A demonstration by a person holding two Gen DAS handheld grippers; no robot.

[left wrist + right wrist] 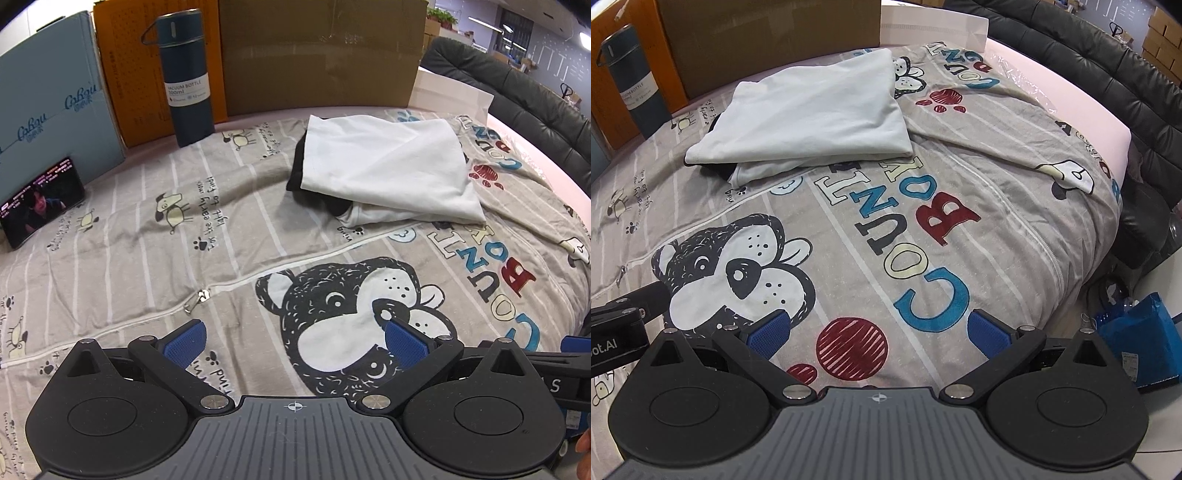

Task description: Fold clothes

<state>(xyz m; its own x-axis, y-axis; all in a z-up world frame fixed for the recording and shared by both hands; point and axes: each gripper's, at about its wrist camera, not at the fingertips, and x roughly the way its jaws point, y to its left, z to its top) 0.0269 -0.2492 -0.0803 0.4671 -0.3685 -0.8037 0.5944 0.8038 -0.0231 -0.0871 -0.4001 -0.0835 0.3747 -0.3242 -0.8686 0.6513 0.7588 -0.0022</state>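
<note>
Left wrist view first: the left tongs hang wide open over the grey cartoon-print bedcover, blue pads apart and holding nothing, right above the printed dog's face. Well ahead of them and a little to the right lies the folded white garment, with a dark piece of clothing peeking out beneath its left edge. Further ahead to the left stands a dark blue vacuum bottle (upright, against the cardboard boxes), and a phone leans on a light blue box. Over on the right wrist view, the right tongs are also spread open and empty, above a red printed ball; the white garment sits well ahead, slightly left.
</note>
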